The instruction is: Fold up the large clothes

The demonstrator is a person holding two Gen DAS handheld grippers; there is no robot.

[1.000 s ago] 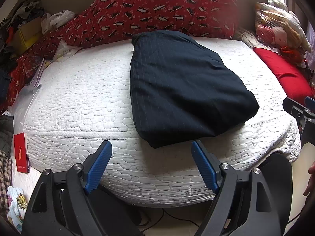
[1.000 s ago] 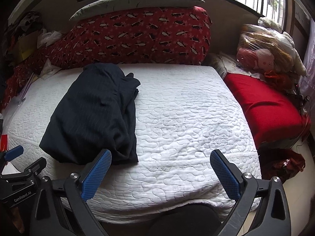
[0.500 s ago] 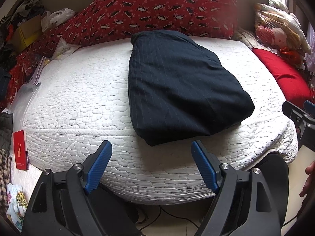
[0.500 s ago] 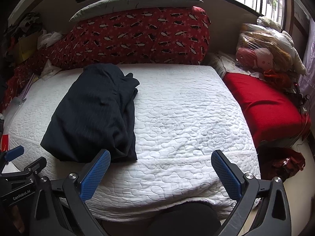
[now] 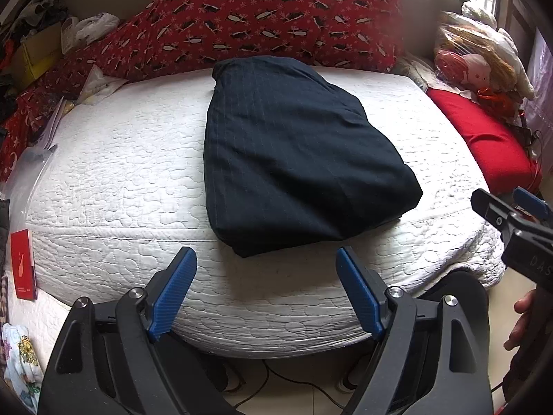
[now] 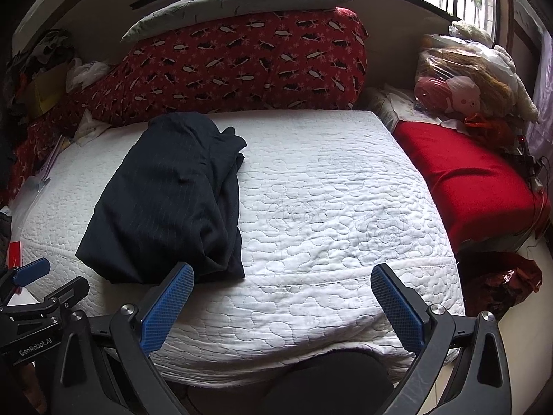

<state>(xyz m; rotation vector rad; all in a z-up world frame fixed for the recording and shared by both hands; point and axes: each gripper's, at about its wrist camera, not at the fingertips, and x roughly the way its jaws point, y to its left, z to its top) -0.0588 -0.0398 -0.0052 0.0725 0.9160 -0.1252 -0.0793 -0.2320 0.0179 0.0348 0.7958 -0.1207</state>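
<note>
A: Start close in. What are the grippers doing?

B: The left gripper (image 5: 266, 290) has its blue pads spread wide apart with nothing between them. The right gripper (image 6: 281, 301) is the same: pads far apart, empty. Both hang off the near edge of the bed (image 5: 114, 186), pointing down at it.

A: And the garment?

B: The dark pinstriped garment (image 5: 293, 159) lies on the white quilted mattress cover, already in a thick folded bundle. From the left gripper it sits at about twelve o'clock, its near corner just beyond the pads. From the right gripper it is off toward ten o'clock (image 6: 172, 200), with its near hem just past that gripper's left pad.

A: Which way does it run?

B: Its long axis runs from the near edge of the bed toward the far side, roughly six to twelve, leaning a little. In the right view the right-hand side shows loose, stacked layers.

A: So which hand goes first?

B: I'd judge the left one; it faces the bundle square on. The right would have to swing across toward nine o'clock.

A: Anything behind?

B: A red patterned pillow (image 5: 276, 20) lies at twelve o'clock just beyond the garment's far end, and a plain red cushion (image 6: 463, 176) at two o'clock, well apart.
</note>
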